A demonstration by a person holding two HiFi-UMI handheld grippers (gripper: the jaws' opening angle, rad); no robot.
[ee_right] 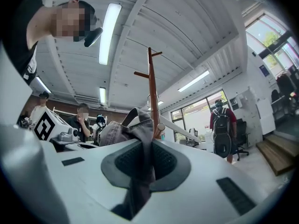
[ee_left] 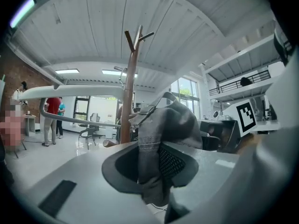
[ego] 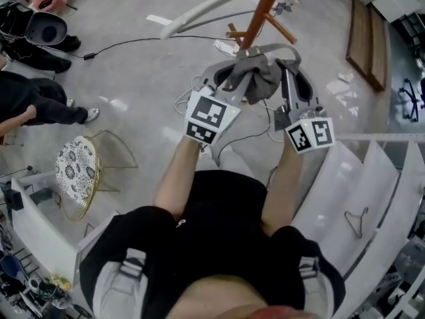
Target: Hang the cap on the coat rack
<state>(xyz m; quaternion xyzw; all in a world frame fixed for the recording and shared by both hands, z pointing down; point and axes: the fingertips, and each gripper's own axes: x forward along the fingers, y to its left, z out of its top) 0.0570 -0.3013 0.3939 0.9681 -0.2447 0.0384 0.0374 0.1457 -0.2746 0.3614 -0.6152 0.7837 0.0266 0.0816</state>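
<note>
Beneath the coat rack (ego: 261, 5): cap (ego: 260, 78) gripped on both sides, not yet hung.

Head view: the grey cap hangs bunched between the left gripper (ego: 234, 80) and the right gripper (ego: 297, 78), at 12 o'clock from the person. Left gripper view: jaws half closed, clamping thick folded fabric. Right gripper view: jaws nearly together, pinching a thin edge; the pegs stand at 12 o'clock, higher up. Recommendation: raise both grippers together, spread the cap, and seat it over a peg before releasing.
</note>
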